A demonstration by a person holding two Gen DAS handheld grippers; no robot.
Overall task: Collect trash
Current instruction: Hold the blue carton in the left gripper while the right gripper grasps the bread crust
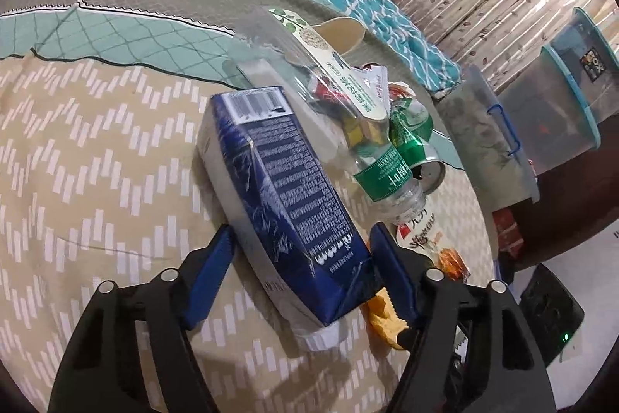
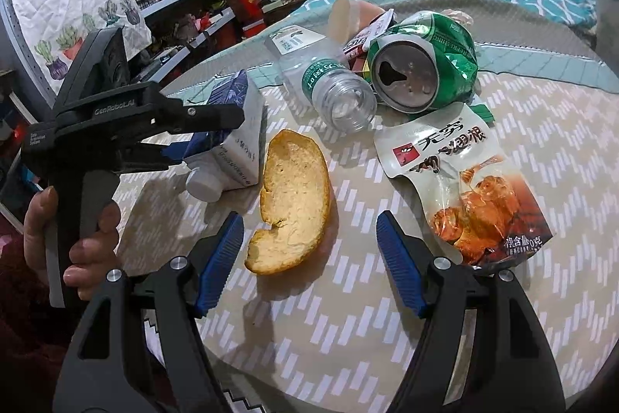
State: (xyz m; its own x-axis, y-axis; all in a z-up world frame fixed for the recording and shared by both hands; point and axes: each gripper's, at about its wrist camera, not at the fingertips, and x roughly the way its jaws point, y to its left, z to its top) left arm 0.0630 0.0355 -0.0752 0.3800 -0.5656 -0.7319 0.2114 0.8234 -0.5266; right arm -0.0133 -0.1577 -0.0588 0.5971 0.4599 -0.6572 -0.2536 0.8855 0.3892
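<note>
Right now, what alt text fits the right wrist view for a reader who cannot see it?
The right gripper hangs open over a piece of orange peel on a patterned cover. To its left the left gripper straddles a blue carton; a plastic bottle, crushed green can and snack wrapper lie beyond.

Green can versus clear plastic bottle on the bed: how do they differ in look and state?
The green can is opaque metal, badly crushed and crumpled; the clear plastic bottle is see-through with a green label band and keeps its round shape. The can shows its opened pull-tab top toward the right wrist camera; the bottle shows its ribbed base. Both lie on their sides, touching, in the trash pile.
</note>
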